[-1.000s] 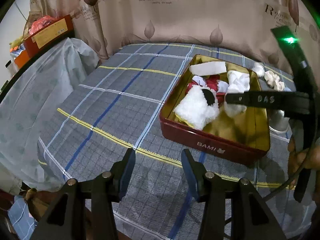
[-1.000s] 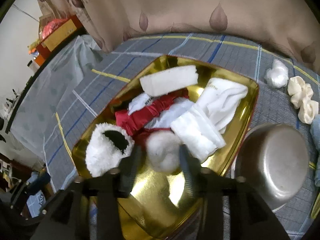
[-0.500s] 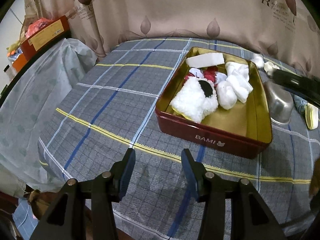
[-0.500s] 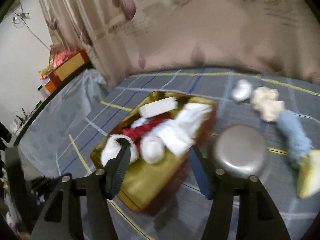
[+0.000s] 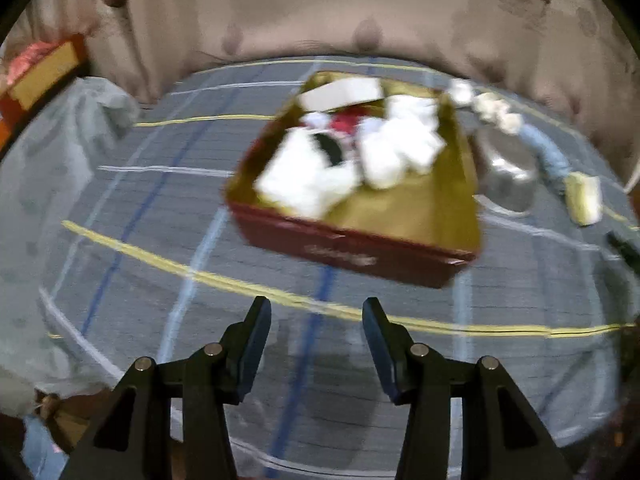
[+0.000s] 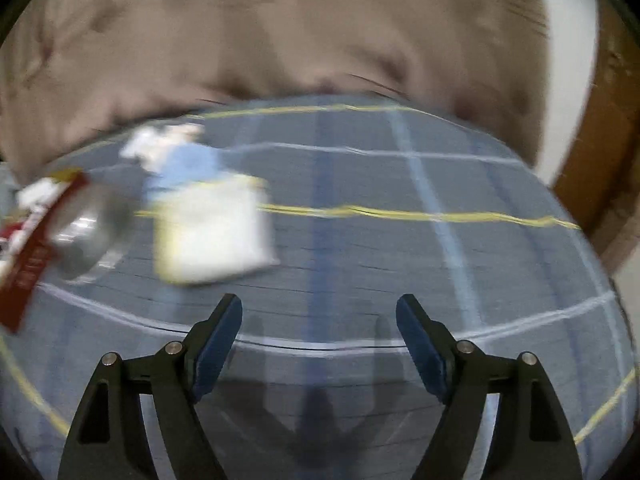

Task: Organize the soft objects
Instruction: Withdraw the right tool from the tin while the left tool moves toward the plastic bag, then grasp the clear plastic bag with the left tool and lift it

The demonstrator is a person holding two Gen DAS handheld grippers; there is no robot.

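A red tin with a gold inside [image 5: 352,246] sits on the checked tablecloth and holds several white and red soft things [image 5: 308,176]. My left gripper [image 5: 316,320] is open and empty, in front of the tin. A pale yellow-white sponge [image 6: 212,228] lies on the cloth, with a light blue soft thing [image 6: 184,164] and a white one [image 6: 156,142] behind it. My right gripper [image 6: 320,318] is open and empty, to the right of the sponge. Both views are blurred by motion.
A steel bowl [image 5: 510,176] stands right of the tin; it also shows in the right wrist view [image 6: 86,232]. A beige curtain [image 5: 320,8] hangs behind the table. A clear plastic sheet [image 5: 52,148] covers things at the left.
My right gripper let go of the white ball in the tin, opened, pulled back and swung right toward the sponge. The left view has shifted slightly.
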